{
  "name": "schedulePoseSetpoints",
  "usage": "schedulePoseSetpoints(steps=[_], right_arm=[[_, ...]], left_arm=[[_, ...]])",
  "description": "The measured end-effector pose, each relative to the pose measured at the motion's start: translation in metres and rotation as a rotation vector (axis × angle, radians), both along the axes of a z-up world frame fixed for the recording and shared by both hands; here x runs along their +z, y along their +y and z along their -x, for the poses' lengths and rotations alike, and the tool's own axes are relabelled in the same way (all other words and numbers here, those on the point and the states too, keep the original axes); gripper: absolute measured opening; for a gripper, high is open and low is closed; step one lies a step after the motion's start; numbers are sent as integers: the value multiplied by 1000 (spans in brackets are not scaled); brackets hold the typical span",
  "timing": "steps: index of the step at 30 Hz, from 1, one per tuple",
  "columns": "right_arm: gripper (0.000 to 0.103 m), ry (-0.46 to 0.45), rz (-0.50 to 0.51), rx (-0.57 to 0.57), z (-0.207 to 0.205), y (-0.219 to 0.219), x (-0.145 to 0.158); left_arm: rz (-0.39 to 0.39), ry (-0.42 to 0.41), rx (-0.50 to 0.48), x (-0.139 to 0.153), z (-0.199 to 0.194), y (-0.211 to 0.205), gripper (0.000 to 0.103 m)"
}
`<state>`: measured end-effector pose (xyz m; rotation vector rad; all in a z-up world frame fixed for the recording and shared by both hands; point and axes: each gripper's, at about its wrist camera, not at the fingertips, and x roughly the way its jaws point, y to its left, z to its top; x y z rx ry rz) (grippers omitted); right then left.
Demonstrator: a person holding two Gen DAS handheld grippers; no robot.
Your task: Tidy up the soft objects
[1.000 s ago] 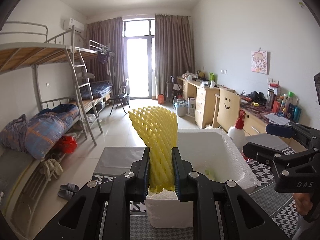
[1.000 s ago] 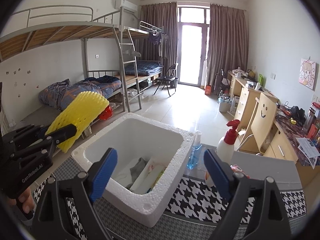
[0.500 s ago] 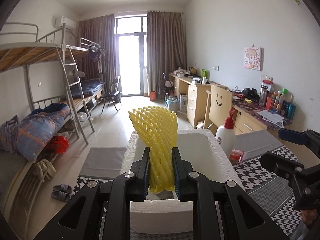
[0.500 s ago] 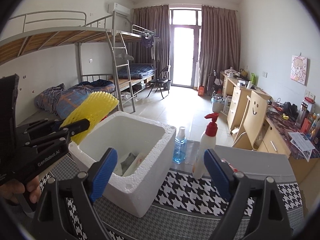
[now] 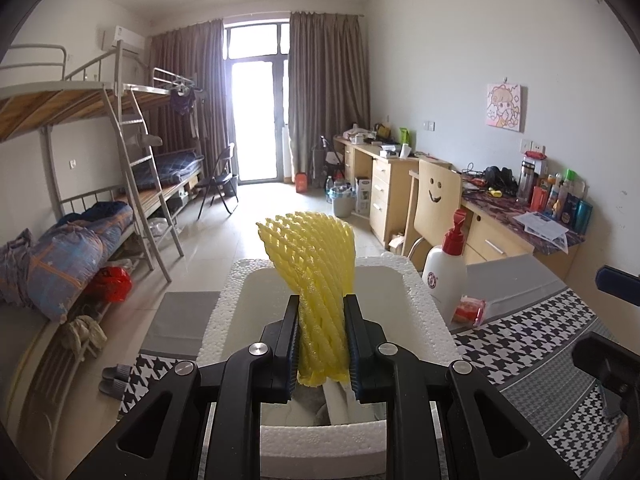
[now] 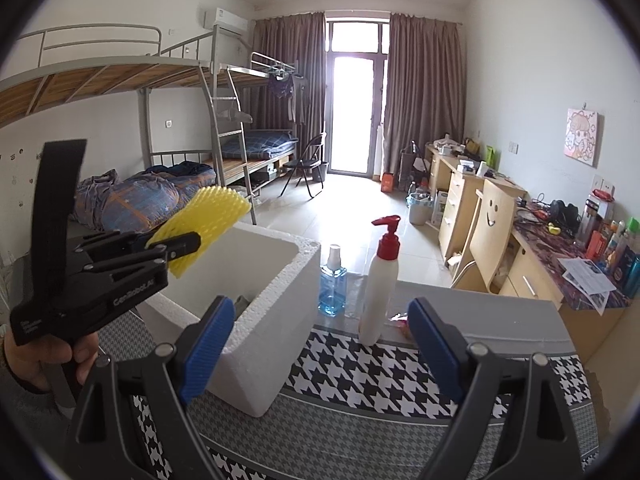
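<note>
The left hand-held gripper (image 5: 321, 342) is clamped on a yellow foam net (image 5: 316, 276), squeezing its lower part while the top fans out above the jaws. The net hangs over the open white foam box (image 6: 280, 320), which stands on the checked surface (image 6: 380, 384). The right hand-held gripper (image 6: 320, 354) has its jaws wide apart with nothing between them, hovering near the box's corner and pointing toward a white pump bottle (image 6: 380, 280) and a blue spray bottle (image 6: 333, 284) just behind the box.

Risks from here, as I judge them: the net is springy and light, so if let go too high it could bounce off the rim or catch on the pads instead of dropping in. The box is light too; a nudge from either gripper could shove it into the bottles and tip them.

The things already in the box are mostly hidden by its walls and the left jaws; only pale and grey scraps show. A small red packet (image 5: 468, 307) beside the pump bottle is hard to identify
</note>
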<state>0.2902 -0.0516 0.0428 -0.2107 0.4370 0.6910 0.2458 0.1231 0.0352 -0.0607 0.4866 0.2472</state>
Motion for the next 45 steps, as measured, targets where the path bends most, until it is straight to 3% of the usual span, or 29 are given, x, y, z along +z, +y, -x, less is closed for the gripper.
schedulePoseSetpoints(steps=[14, 16, 18, 20, 21, 33, 45], right_arm=[[91, -8, -6, -29, 6, -19, -3], [91, -2, -12, -37, 7, -23, -4], [91, 1, -21, -38, 8, -26, -4], [91, -2, -24, -41, 10, -28, -3], [91, -6, -25, -38, 12, -29, -3], [91, -17, -39, -38, 22, -34, -1], [91, -39, -71, -42, 37, -44, 6]], left_arm=[[-7, 41, 19, -3, -18, -7, 21], [-6, 49, 27, -3, -19, -7, 29], [-3, 52, 39, -3, -20, -6, 56], [-8, 40, 52, -2, -16, -5, 78], [-15, 30, 58, -1, -14, -6, 83], [-45, -55, 63, 13, 20, -19, 102], [-64, -139, 39, 28, 68, -36, 102]])
